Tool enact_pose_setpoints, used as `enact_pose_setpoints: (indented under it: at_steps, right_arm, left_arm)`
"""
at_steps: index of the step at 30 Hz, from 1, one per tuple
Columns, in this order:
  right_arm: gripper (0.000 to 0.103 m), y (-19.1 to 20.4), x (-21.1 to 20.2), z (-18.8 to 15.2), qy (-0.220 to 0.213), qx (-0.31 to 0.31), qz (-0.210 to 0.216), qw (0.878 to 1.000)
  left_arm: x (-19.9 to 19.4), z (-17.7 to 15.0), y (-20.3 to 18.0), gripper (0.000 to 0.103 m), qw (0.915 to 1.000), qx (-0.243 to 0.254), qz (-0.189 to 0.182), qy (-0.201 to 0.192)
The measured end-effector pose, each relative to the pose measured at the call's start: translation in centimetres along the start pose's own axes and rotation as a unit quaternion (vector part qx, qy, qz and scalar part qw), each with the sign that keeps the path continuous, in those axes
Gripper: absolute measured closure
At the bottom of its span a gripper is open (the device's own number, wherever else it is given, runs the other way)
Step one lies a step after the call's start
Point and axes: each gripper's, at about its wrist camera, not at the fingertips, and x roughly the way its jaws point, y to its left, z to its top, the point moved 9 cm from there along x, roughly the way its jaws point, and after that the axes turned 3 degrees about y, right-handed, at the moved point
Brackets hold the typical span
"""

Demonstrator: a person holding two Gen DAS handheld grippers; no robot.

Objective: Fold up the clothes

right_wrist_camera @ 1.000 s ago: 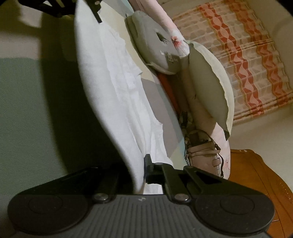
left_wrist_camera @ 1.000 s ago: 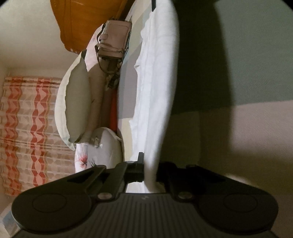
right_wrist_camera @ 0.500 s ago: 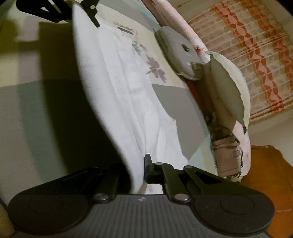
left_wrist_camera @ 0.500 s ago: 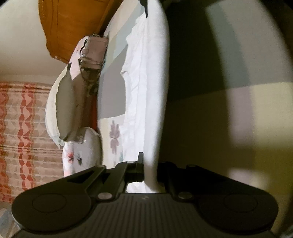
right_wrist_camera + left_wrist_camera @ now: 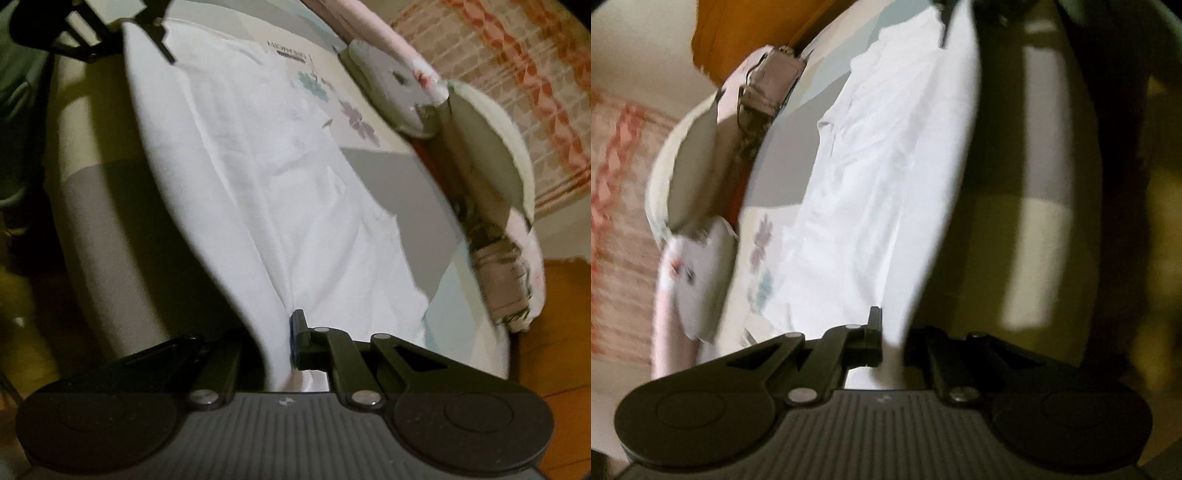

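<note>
1. Across the bed (image 5: 384, 173), a patchwork cover with printed flowers carries a white garment (image 5: 266, 177); pillows (image 5: 484, 147) and a pinkish bag (image 5: 506, 280) crowd the bed's far edge, beside a patterned curtain (image 5: 517, 74).
2. Most of the garment lies on the middle of the bed, while its near edge is lifted and stretched taut between the two tools.
3. Folding looks only under way: one long edge is raised, seemingly for a first fold over the rest. That fold is not yet laid, and smoothing and further folds remain.
4. Left hand-held gripper (image 5: 892, 347): angled down toward the bed, pressed together on one end of the raised edge.
5. Right hand-held gripper (image 5: 280, 350): likewise tilted downward, pinching the opposite end.
</note>
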Motion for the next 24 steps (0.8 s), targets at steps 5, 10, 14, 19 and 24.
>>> enact_pose_setpoints:
  at_steps: [5, 10, 14, 19, 24]
  right_arm:
    - [0.088, -1.0, -2.2, -2.5, 0.029, 0.022, 0.047, 0.998]
    - [0.074, -3.6, -6.0, -3.9, 0.013, 0.059, 0.059, 0.996]
    - [0.066, -5.9, -7.8, -3.0, -0.024, 0.107, 0.042, 0.993]
    - [0.065, -6.2, -7.3, -1.4, -0.057, 0.152, 0.053, 0.985]
    - [0.064, -5.1, -6.7, 0.4, -0.081, 0.188, 0.077, 0.976]
  left_arm:
    - [-3.9, -2.5, 1.5, 0.092, 0.9951, -0.063, -0.076, -0.006]
    - [-5.4, -5.0, 6.1, 0.092, 0.9933, -0.105, -0.049, -0.002]
    - [-3.9, -6.8, 10.5, 0.092, 0.9811, -0.192, -0.020, 0.010]
    - [-0.6, -8.7, 11.2, 0.092, 0.9450, -0.312, -0.097, 0.018]
    - [2.7, -10.8, 9.8, 0.088, 0.9176, -0.376, -0.123, 0.037]
